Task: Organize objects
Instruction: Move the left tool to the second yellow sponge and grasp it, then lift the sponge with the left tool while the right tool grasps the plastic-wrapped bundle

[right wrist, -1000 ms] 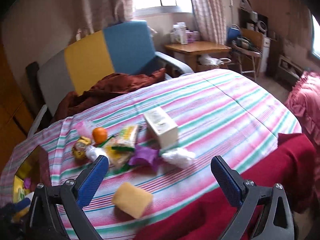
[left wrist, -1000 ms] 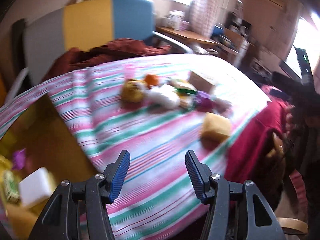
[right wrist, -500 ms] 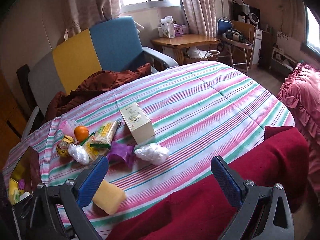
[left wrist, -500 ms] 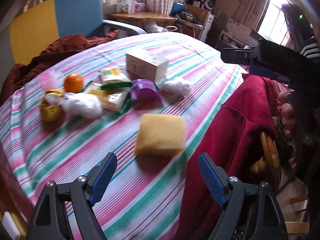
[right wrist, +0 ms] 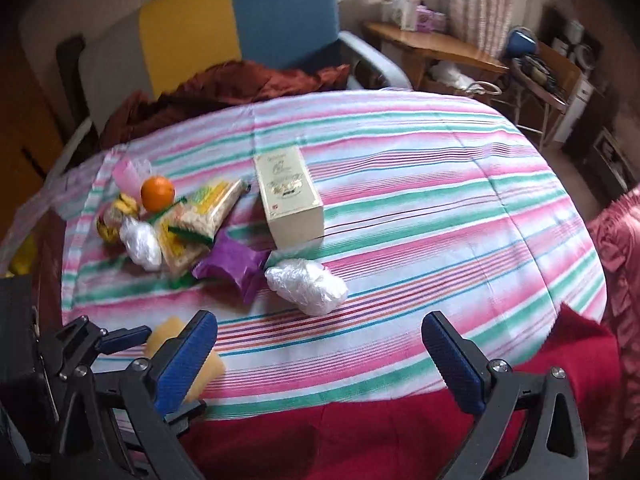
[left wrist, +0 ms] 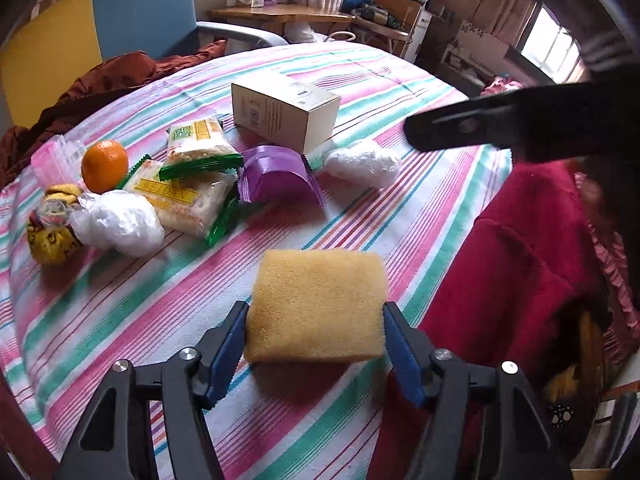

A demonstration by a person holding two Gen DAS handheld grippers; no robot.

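Striped pink-green-white cloth [left wrist: 120,320] covers the table; blue-and-yellow chair [right wrist: 240,20] behind it, with a dark red blanket [right wrist: 240,80] heaped on its seat.

Left tongs [left wrist: 316,344] straddle the yellow sponge [left wrist: 316,304] at the table's near edge, 6 o'clock in the left wrist view. Jaws have just been closing; both blue pads sit right against the sponge's sides. Sponge doesn't look compressed and its bottom edge casts a shadow on the cloth. In the right wrist view the sponge [right wrist: 208,364] shows at 7 o'clock, mostly hidden behind the tongs.

Right tongs [right wrist: 320,360] are spread wide, nothing between the pads, over the near table edge and the red cloth [right wrist: 360,432] draped there.

Rest of the pile, left wrist view:
- cream box [left wrist: 284,114] at 12 o'clock
- purple wrapper [left wrist: 280,176] just in front of the box
- white plastic wad [left wrist: 362,164] at 1 o'clock, near the box
- two green-edged snack packs [left wrist: 192,176] at 10 o'clock, overlapping
- orange [left wrist: 105,166] beside them, a second plastic wad [left wrist: 120,228] touching the lower pack
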